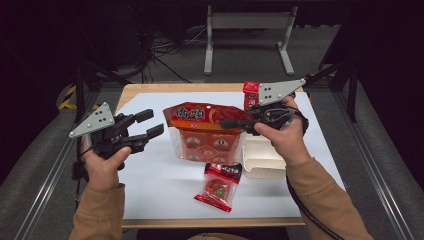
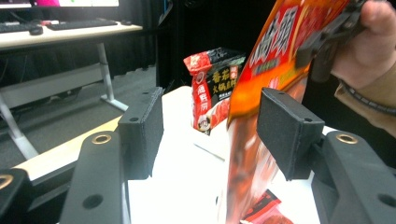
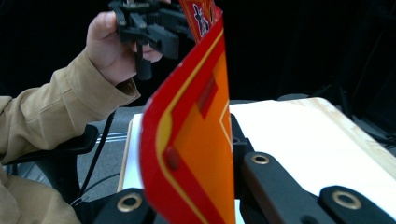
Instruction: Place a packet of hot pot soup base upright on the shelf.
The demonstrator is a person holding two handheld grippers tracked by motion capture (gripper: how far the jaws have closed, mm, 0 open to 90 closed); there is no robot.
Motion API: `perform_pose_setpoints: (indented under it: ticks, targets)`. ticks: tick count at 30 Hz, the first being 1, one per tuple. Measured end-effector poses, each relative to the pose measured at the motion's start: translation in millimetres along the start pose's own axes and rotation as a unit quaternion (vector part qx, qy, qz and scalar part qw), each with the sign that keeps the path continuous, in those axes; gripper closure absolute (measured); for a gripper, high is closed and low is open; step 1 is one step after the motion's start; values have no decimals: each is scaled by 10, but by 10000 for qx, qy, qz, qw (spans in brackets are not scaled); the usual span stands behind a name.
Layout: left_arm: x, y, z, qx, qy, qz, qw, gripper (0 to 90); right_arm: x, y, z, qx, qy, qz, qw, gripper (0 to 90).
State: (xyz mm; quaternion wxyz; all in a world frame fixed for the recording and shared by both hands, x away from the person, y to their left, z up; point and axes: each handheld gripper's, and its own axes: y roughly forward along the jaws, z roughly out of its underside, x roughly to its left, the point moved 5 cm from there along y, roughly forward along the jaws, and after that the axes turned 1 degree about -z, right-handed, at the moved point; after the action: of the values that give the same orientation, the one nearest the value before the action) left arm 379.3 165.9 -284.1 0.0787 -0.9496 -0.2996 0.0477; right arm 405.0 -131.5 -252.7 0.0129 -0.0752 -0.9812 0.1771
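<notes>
High view puts the big orange noodle bag [image 1: 207, 131] upright mid-table, its top edge pinched in your right gripper [image 1: 234, 123]. Your left gripper [image 1: 149, 125] stands apart at its left, jaws spread and empty. A small red packet [image 1: 218, 187] lies nearer you, beside a white box [image 1: 263, 159].

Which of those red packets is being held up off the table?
The big orange-red bag in the middle: the right gripper pinches its top edge. The small packet lies flat in front; another packet stands at the back.
</notes>
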Motion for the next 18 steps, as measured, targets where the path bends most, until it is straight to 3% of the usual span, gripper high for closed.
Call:
perform_pose_setpoints:
  ticks: [14, 18]
  targets:
    - [150, 53, 132, 185, -155, -127, 9996, 392, -123, -397, -64, -115, 23, 407, 9991, 900]
    - [220, 82, 208, 317, -157, -251, 9991, 368, -170, -523, -70, -136, 38, 561, 9983, 900]
